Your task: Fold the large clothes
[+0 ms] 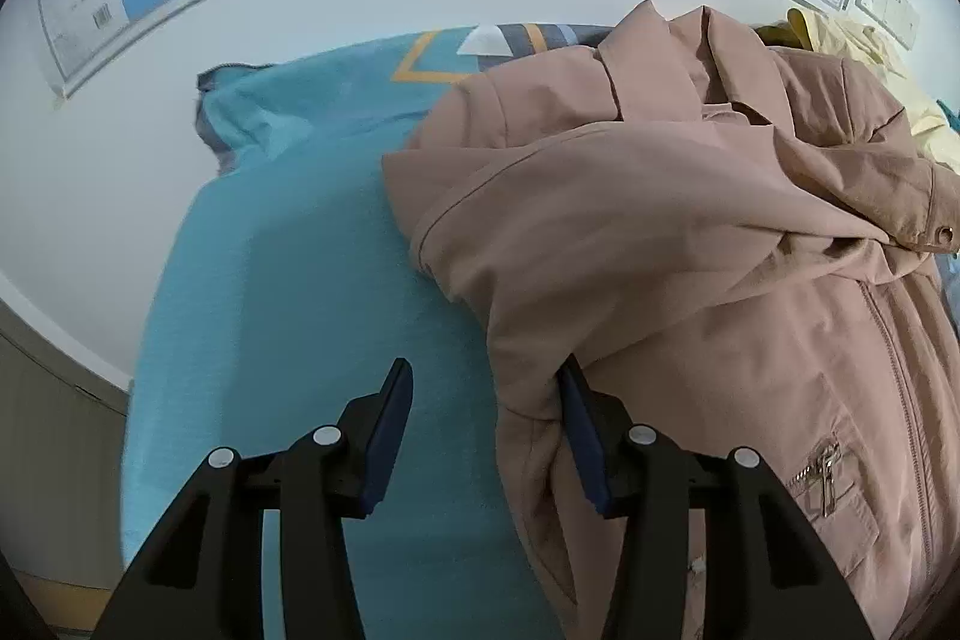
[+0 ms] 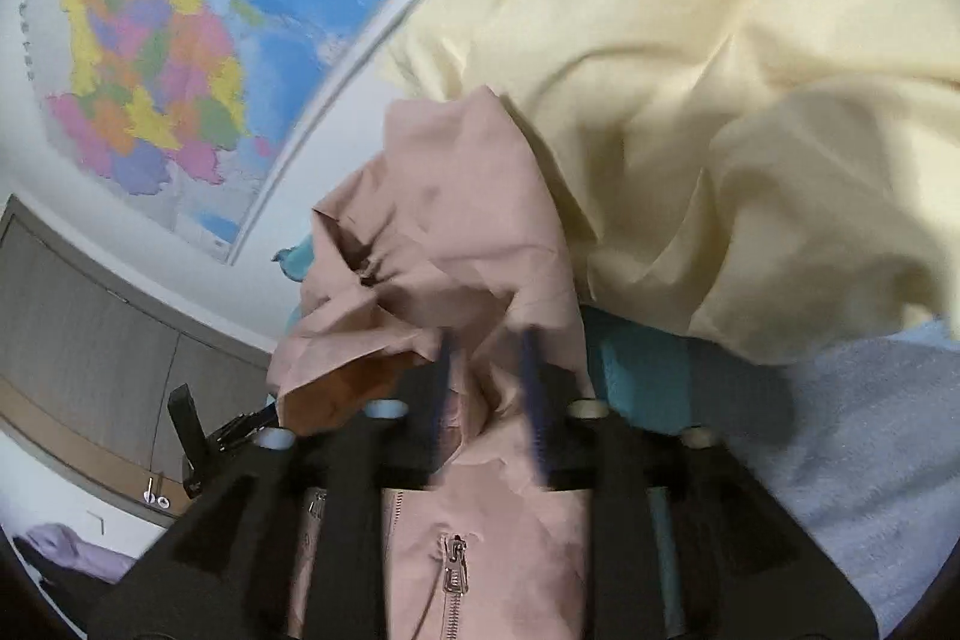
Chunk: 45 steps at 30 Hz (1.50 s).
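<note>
Jacket (image 1: 690, 232): uniform dusty pink, plain, with silver-toned zipper pulls (image 1: 825, 472) and matching pink zipper tape. Cloth (image 1: 312, 280) beneath the left tongs (image 1: 480, 436): solid turquoise, with an orange line and grey-and-white stripes at its far end. Garment (image 2: 690, 88) beyond and right of the right tongs (image 2: 489, 376): pale yellow, unpatterned. Tongs bodies black, pads (image 1: 384, 442) dark blue. Wall map (image 2: 156, 70) ahead-left: blue seas, multicoloured patchwork regions. Wall (image 1: 336, 4) white.
</note>
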Each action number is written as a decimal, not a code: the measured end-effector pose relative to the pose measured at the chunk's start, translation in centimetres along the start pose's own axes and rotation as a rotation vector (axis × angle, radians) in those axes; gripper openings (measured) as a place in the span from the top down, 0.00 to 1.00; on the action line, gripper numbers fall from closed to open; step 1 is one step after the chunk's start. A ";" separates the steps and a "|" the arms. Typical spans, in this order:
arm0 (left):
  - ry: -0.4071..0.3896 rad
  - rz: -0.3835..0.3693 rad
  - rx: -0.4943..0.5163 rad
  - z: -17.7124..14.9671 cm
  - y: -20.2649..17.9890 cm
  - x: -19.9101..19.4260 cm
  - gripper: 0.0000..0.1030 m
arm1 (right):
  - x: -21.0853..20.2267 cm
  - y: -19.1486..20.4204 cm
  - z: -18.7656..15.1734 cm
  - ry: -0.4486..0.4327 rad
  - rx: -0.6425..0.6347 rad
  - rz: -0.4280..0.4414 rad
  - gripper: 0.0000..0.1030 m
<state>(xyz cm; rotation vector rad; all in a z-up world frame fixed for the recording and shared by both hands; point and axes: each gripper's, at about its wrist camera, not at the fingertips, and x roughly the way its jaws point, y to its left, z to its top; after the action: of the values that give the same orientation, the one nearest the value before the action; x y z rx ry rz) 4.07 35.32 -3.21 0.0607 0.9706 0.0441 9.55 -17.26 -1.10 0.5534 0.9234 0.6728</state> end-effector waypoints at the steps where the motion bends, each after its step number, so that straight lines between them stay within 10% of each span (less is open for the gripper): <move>1: -0.016 0.019 0.018 -0.2 -0.3 -0.5 0.53 | -0.5 0.5 0.2 -0.013 -0.039 -0.002 0.43; 6: -0.095 0.006 0.074 -0.5 -1.7 -3.2 0.51 | -1.2 6.6 -2.7 -0.010 -0.368 -0.032 0.23; 13: -0.117 -0.018 0.096 0.5 -3.7 -3.0 0.49 | 2.6 12.2 -10.6 0.145 -0.758 -0.124 0.33; 18: -0.123 -0.033 0.120 0.9 -5.2 -2.3 0.49 | 7.5 11.4 -12.2 0.187 -0.791 -0.245 0.35; 22: -0.098 -0.015 0.124 1.1 -5.4 -1.2 0.49 | 7.7 11.6 -9.9 0.195 -0.715 -0.163 0.99; 28: -0.070 0.014 0.100 0.9 -3.4 -0.3 0.49 | -1.3 9.8 -0.1 -0.024 -0.383 0.133 0.99; 33: -0.038 0.015 0.032 0.8 -1.2 1.1 0.46 | 0.3 4.1 4.8 -0.017 -0.171 0.030 0.98; 37: -0.041 0.018 0.038 0.5 -1.2 1.2 0.46 | 4.9 1.7 4.0 0.071 -0.184 -0.118 0.98; 45: -0.167 -0.083 0.134 1.0 -3.1 -3.5 0.41 | 4.3 1.3 3.7 0.024 -0.227 -0.144 0.98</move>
<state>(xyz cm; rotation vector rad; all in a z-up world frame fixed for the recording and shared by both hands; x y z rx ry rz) 2.97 31.94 -0.02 0.1448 0.8075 -0.1008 14.21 -13.81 -0.66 0.2754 0.8862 0.6445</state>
